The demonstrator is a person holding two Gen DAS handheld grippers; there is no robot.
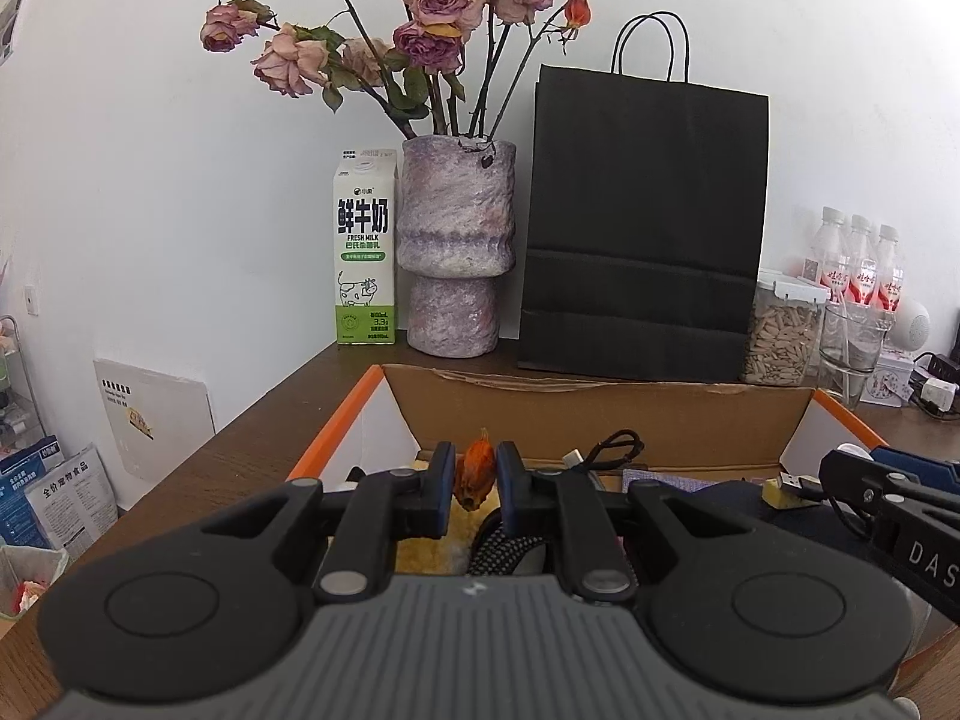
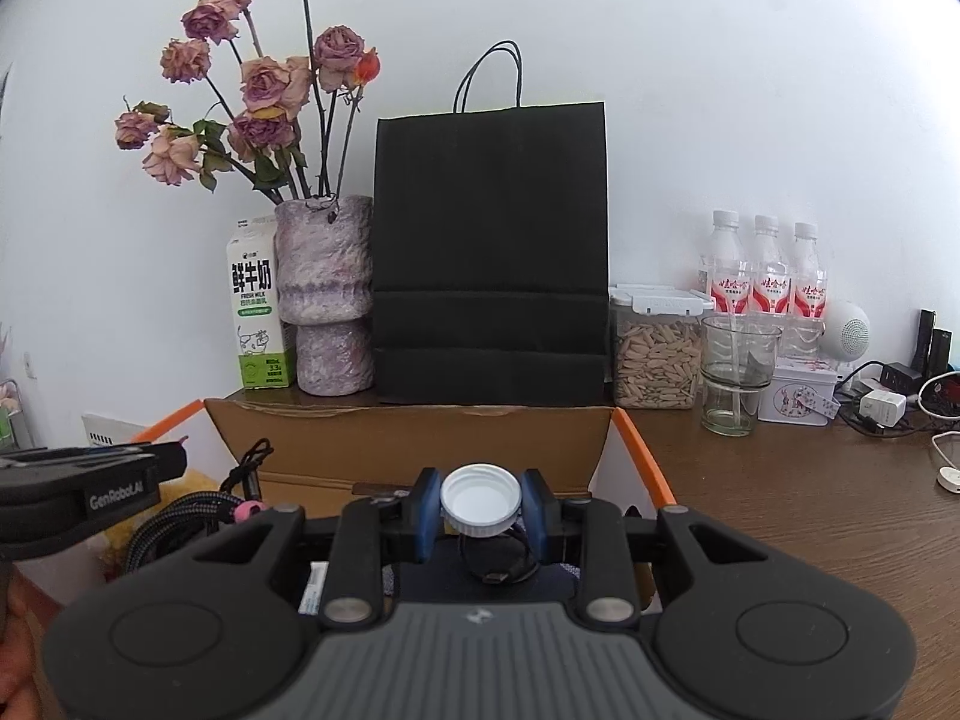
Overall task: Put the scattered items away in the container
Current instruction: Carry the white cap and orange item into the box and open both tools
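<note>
Hovering over the cardboard box point(image 1: 600, 414), left hand-held gripper point(image 1: 474, 480) is clamped on a dried orange flower bud point(image 1: 477, 471); right hand-held gripper point(image 2: 480, 507) is clamped on a white bottle cap point(image 2: 480, 501). Black bag point(image 2: 489, 252) at 12 o'clock on bench point(image 2: 810, 498).

A white wall point(image 2: 720, 90) is standing behind a brown wooden surface point(image 2: 810, 498), beyond the fingers; soft, even light is falling across both.

The left gripper point(image 1: 474, 480) had matte black linkage arms, silver pivot screws, blue-edged finger pads point(image 1: 443, 468) and a ribbed grey body. The right gripper point(image 2: 480, 507) matched it. White lettering marked their sides: "GenRobot.AI", "DAS".
</note>
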